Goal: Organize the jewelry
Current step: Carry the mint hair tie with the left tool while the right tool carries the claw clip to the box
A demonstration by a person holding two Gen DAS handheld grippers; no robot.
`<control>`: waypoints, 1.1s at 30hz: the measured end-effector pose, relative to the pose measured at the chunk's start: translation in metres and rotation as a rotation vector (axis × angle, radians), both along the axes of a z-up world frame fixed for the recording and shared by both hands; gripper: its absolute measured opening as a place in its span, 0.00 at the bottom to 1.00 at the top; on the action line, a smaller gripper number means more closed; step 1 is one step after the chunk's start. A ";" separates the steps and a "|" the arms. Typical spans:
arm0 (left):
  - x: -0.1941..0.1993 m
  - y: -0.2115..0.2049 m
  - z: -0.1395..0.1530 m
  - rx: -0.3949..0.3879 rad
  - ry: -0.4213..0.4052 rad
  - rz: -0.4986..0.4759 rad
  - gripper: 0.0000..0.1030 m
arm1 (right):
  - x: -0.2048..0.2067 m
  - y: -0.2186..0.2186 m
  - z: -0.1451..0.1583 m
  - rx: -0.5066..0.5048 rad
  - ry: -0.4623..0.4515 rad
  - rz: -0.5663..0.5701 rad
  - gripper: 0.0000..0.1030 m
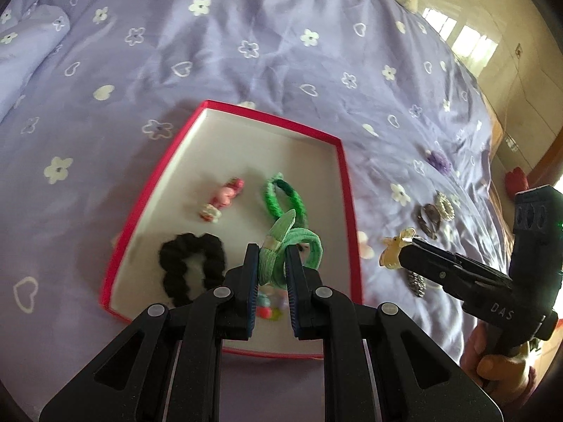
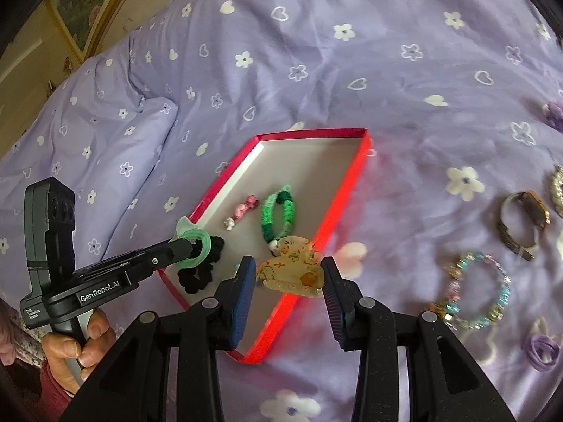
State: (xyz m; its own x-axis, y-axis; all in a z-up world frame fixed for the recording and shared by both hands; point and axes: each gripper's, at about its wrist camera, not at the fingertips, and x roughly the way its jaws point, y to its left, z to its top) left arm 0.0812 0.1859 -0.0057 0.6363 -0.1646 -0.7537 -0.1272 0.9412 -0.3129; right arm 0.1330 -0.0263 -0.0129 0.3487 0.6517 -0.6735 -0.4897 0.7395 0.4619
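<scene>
A red-rimmed box (image 1: 346,190) with a white floor lies on the purple bedspread; it also shows in the right wrist view (image 2: 346,190). Inside lie a black scrunchie (image 1: 191,263), a green braided hair tie (image 1: 283,197) and a pink hair clip (image 1: 223,198). My left gripper (image 1: 271,256) is shut on a light green hair tie (image 1: 299,249) above the box. My right gripper (image 2: 286,277) is shut on a beige claw clip (image 2: 292,267) over the box's right rim.
On the bedspread right of the box lie a watch (image 2: 522,221), a beaded bracelet (image 2: 475,292), a pearl bracelet (image 1: 445,207) and purple fabric flowers (image 2: 542,350). A folded quilt (image 2: 105,133) lies at the left. The bed edge and floor (image 1: 510,81) are at the far right.
</scene>
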 end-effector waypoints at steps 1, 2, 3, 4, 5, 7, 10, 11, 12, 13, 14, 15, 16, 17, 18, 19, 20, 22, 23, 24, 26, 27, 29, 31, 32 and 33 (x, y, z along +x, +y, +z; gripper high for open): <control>0.001 0.003 0.000 0.002 0.001 0.005 0.12 | 0.001 0.004 0.000 0.000 -0.001 0.006 0.37; 0.002 0.006 -0.001 0.003 0.002 0.011 0.12 | 0.002 0.008 0.000 0.000 -0.002 0.010 0.37; 0.003 0.009 -0.002 0.005 0.004 0.017 0.12 | 0.003 0.012 0.000 0.000 -0.003 0.015 0.37; 0.004 0.012 -0.002 0.007 0.005 0.023 0.12 | 0.004 0.017 -0.001 0.000 -0.003 0.020 0.37; 0.006 0.014 -0.003 0.010 0.006 0.028 0.12 | 0.006 0.020 -0.001 -0.001 -0.003 0.023 0.37; 0.011 0.020 -0.004 0.021 0.009 0.035 0.12 | 0.010 0.029 -0.002 -0.003 -0.004 0.029 0.37; 0.018 0.028 -0.008 0.034 0.018 0.047 0.12 | 0.017 0.040 -0.004 -0.012 -0.006 0.036 0.37; 0.021 0.031 -0.010 0.039 0.021 0.053 0.12 | 0.020 0.044 -0.005 -0.016 -0.007 0.039 0.37; 0.024 0.033 -0.011 0.041 0.024 0.056 0.12 | 0.023 0.048 -0.007 -0.022 -0.009 0.040 0.37; 0.028 0.037 -0.013 0.044 0.029 0.063 0.12 | 0.026 0.052 -0.009 -0.031 -0.008 0.040 0.37; 0.032 0.040 -0.015 0.046 0.033 0.071 0.12 | 0.030 0.055 -0.011 -0.037 -0.004 0.039 0.37; 0.036 0.043 -0.017 0.047 0.036 0.078 0.12 | 0.033 0.057 -0.013 -0.039 -0.001 0.037 0.37; 0.040 0.046 -0.019 0.048 0.042 0.084 0.12 | 0.038 0.060 -0.015 -0.043 0.001 0.035 0.37; 0.044 0.048 -0.020 0.049 0.046 0.088 0.12 | 0.041 0.063 -0.016 -0.048 0.001 0.034 0.37; 0.048 0.051 -0.022 0.050 0.050 0.095 0.12 | 0.045 0.065 -0.017 -0.053 0.000 0.033 0.37; 0.053 0.053 -0.025 0.050 0.056 0.099 0.12 | 0.049 0.068 -0.020 -0.061 0.000 0.030 0.37; 0.056 0.055 -0.027 0.052 0.060 0.105 0.12 | 0.053 0.071 -0.022 -0.068 0.002 0.029 0.37; 0.064 0.058 -0.032 0.051 0.072 0.111 0.12 | 0.060 0.075 -0.027 -0.087 0.006 0.030 0.37; 0.066 0.059 -0.035 0.050 0.077 0.114 0.12 | 0.063 0.077 -0.029 -0.095 0.008 0.030 0.37; 0.070 0.060 -0.038 0.052 0.083 0.115 0.12 | 0.065 0.079 -0.031 -0.101 0.010 0.033 0.37; 0.076 0.060 -0.045 0.055 0.100 0.115 0.12 | 0.069 0.082 -0.035 -0.113 0.011 0.036 0.37; 0.078 0.061 -0.048 0.056 0.109 0.116 0.12 | 0.070 0.083 -0.036 -0.112 0.010 0.039 0.37; 0.082 0.061 -0.055 0.057 0.127 0.119 0.13 | 0.071 0.085 -0.037 -0.111 0.007 0.044 0.37; 0.083 0.062 -0.060 0.050 0.136 0.125 0.13 | 0.070 0.086 -0.036 -0.115 0.000 0.049 0.37; 0.083 0.062 -0.060 0.047 0.136 0.125 0.13 | 0.070 0.086 -0.036 -0.113 0.004 0.052 0.37; 0.083 0.062 -0.060 0.047 0.134 0.124 0.13 | 0.070 0.086 -0.037 -0.107 0.010 0.055 0.37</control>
State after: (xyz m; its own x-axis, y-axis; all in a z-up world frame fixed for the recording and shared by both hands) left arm 0.1640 0.2477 -0.0654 0.5426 -0.0534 -0.8383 -0.2808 0.9290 -0.2409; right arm 0.2034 0.0593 -0.0496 0.3078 0.5934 -0.7437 -0.5265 0.7573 0.3864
